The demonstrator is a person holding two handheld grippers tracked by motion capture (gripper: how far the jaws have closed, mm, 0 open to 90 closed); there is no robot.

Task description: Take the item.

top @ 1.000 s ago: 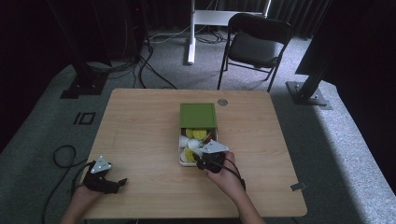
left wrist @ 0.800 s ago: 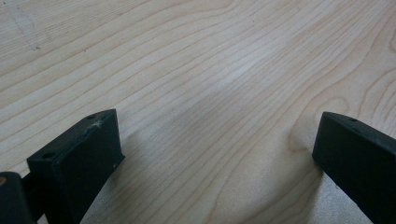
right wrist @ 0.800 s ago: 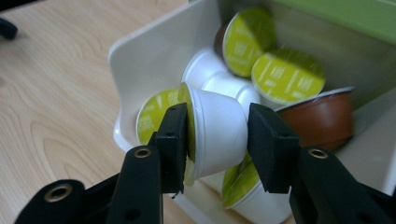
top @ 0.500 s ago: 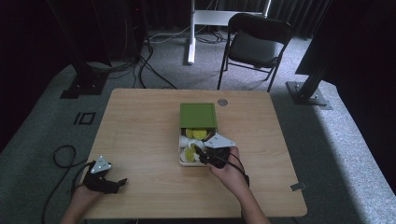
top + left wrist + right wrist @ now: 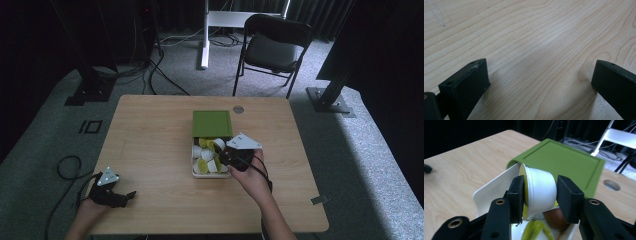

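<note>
High view: wooden table (image 5: 150, 145) with a white tray (image 5: 210, 174) near its middle, a green lid (image 5: 212, 123) lying across the far half of that tray, small white and yellow-topped cups (image 5: 205, 155) crowded in the open near half. Right gripper (image 5: 227, 156) held by the right hand (image 5: 255, 177) at the tray's right edge, tips over the cups. Left gripper (image 5: 120, 196) low at the near left corner of the table, well apart from the tray, held in the left hand (image 5: 92, 202), cable looping off over the floor. Black folding chair (image 5: 272, 47) beyond the far edge. Left gripper view: both black jaws spread wide over bare wood grain (image 5: 536, 50), nothing between them, released. Right gripper view: jaws clenched on a white cup (image 5: 539, 192) lying on its side, yellow top facing left against the left pad, the right pad pressed to its base; cup lifted just above the tray's white wall (image 5: 491, 190), directly in front of the green lid's near edge (image 5: 559, 157). Beneath the cup, something green (image 5: 534, 228) and a brownish round shape (image 5: 554, 218) in the tray, too blurred to name.
</note>
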